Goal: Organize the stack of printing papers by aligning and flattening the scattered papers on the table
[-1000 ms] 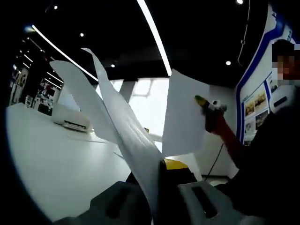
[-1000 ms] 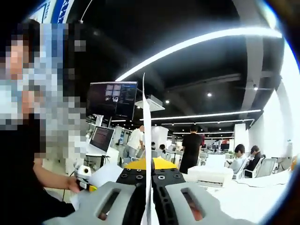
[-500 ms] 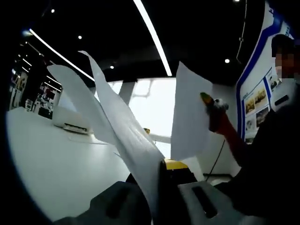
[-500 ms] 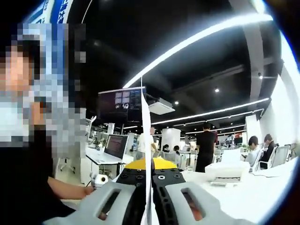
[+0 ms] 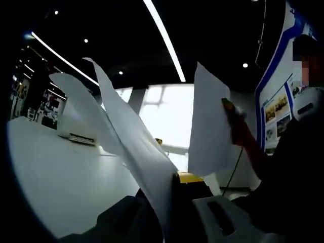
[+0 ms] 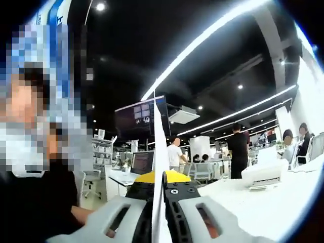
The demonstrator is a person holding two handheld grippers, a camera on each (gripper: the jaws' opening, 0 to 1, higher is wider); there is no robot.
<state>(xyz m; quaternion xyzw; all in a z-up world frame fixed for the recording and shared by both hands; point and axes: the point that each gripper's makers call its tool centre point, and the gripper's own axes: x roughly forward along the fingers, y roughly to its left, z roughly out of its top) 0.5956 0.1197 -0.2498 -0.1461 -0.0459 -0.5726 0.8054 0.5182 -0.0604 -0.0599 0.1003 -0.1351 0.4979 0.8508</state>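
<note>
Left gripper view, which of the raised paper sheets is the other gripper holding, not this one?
The flat sheet on the right, pinched by the right gripper. The curled sheets rise from the left gripper.

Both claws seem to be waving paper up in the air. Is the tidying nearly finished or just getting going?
Nothing looks finished yet; no squared stack lies on the white table. In hand: the left claw is shut on curled sheets, and the right claw is shut on a sheet seen edge-on, all raised above the table. Left to do: bring them together, line up the edges and press them flat.
</note>
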